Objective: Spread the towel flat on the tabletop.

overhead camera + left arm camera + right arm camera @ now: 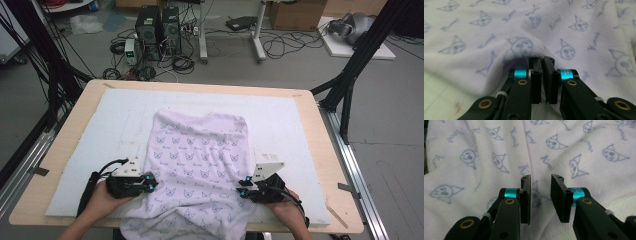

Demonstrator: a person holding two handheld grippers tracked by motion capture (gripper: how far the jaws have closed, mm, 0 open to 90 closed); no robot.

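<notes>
Near the bench's front edge, the left claw pinches a fold of the printed cloth while the right claw gapes released over it.

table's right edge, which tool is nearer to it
Right. The right tool sits at the printed cloth's right side, toward the table's right edge; the left tool is across the cloth, near the left edge.

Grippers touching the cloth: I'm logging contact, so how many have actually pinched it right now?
1. The left gripper has its fingers closed on a fold of the printed cloth. The right gripper is open over the cloth's edge, gripping nothing.
</notes>
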